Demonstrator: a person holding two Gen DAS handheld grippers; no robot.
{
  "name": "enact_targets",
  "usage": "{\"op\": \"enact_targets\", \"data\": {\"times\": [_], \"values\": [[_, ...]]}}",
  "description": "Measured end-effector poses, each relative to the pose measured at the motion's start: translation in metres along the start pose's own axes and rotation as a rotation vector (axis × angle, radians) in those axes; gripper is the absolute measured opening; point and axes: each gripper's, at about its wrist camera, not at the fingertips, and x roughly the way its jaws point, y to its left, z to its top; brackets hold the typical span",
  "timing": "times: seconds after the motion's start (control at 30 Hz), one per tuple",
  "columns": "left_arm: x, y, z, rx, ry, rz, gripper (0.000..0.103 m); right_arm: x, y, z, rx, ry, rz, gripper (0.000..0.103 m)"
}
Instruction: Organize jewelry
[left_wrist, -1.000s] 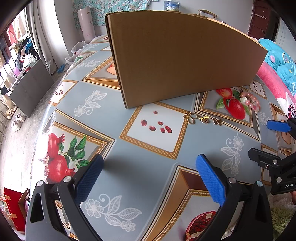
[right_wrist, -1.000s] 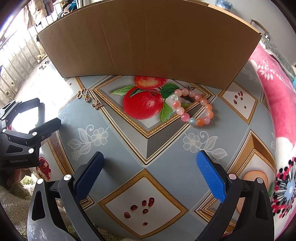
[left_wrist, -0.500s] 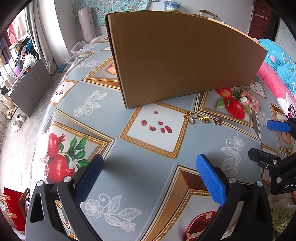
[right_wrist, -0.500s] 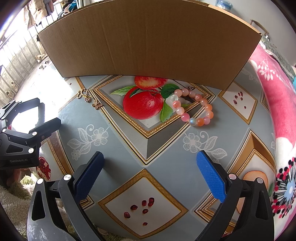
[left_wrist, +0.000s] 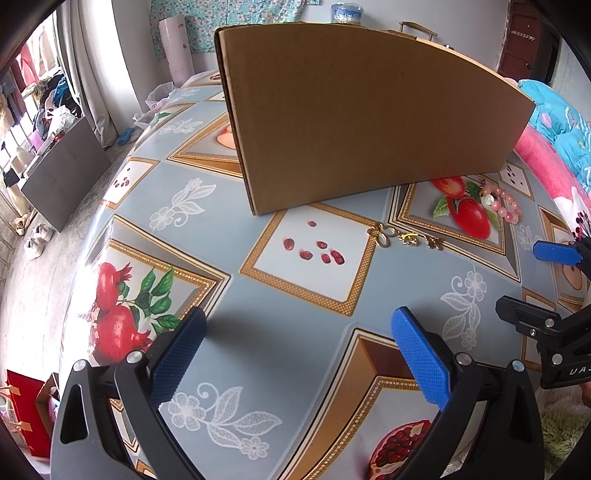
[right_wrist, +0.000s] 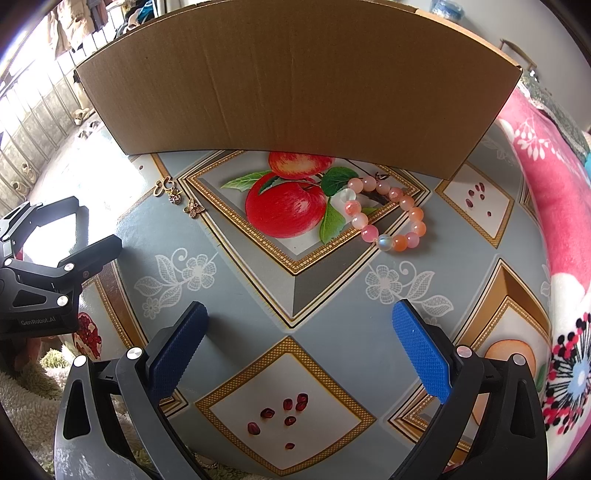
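Observation:
A pink and orange bead bracelet lies on the patterned tablecloth in front of a tall cardboard box; it also shows in the left wrist view. A small gold chain with charms lies to the left of it, also in the left wrist view. My right gripper is open and empty, low over the table, well short of the bracelet. My left gripper is open and empty, short of the gold chain. The box's inside is hidden.
The cardboard box stands upright across the middle of the table. A pink floral blanket lies along the right side. The left gripper appears at the left edge of the right wrist view. The table edge falls off to the left.

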Motion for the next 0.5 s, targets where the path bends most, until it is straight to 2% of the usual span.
{"op": "enact_targets", "data": {"times": [0.5], "values": [[0.0003,-0.0003,0.0006,0.001,-0.001,0.0,0.098,-0.0005,0.0025,-0.0005,0.017,0.011,-0.008,0.096]]}}
